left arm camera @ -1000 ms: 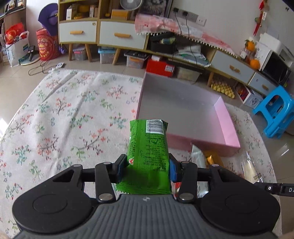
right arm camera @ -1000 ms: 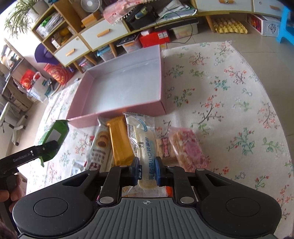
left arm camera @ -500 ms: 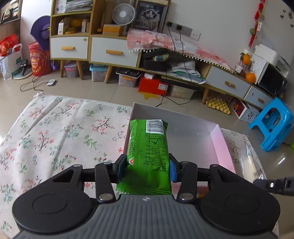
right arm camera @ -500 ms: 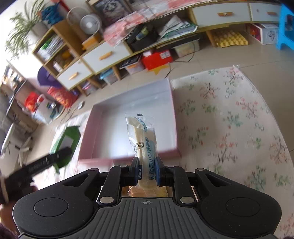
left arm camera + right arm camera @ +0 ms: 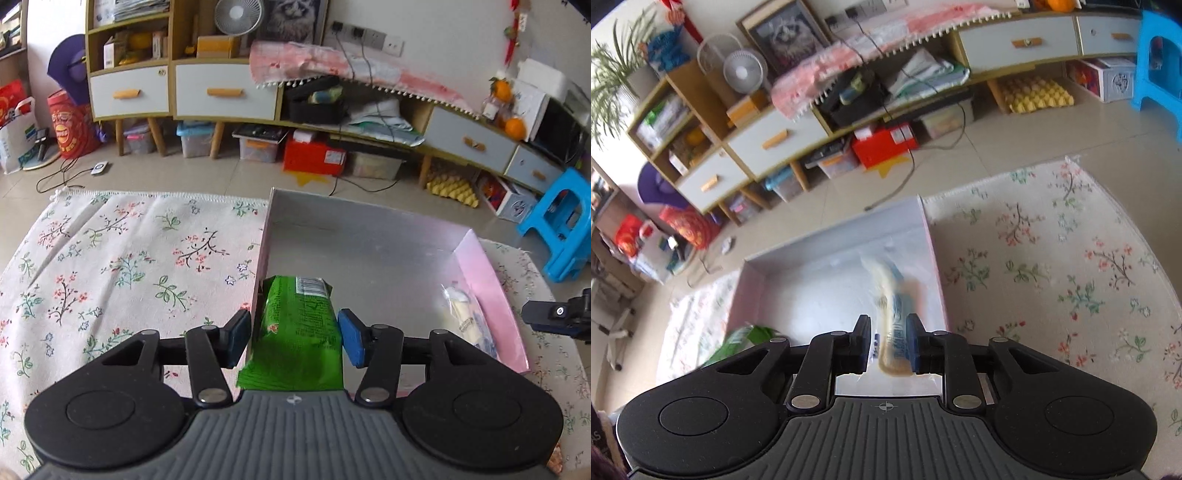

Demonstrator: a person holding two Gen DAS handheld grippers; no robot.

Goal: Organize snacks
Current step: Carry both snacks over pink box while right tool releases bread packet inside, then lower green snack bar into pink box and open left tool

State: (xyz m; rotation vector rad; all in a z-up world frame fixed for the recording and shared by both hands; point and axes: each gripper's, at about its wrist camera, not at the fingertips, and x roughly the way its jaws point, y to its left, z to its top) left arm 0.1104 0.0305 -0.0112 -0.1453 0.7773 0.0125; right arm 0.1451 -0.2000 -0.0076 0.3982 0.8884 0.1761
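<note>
A shallow pink box (image 5: 480,266) lies open on a floral cloth. My left gripper (image 5: 293,338) is over its near left corner with jaws open. The green snack packet (image 5: 295,332) sits loose between them with gaps on both sides. My right gripper (image 5: 889,343) is over the box (image 5: 934,258) on its right side, jaws parted. The clear-wrapped cream bar (image 5: 894,314) is blurred between them, dropping into the box. The bar also shows in the left wrist view (image 5: 463,317) by the box's right wall, with a tip of the right gripper (image 5: 557,317) beside it.
The floral cloth (image 5: 129,266) spreads left of the box and right of it (image 5: 1071,266). A low cabinet with drawers (image 5: 221,96), storage bins, a red box (image 5: 314,157) and a blue stool (image 5: 561,229) stand on the floor beyond.
Both grippers moved forward over the pink box and opened. The green packet and the cream bar, held tight before, are now released between the jaws.
</note>
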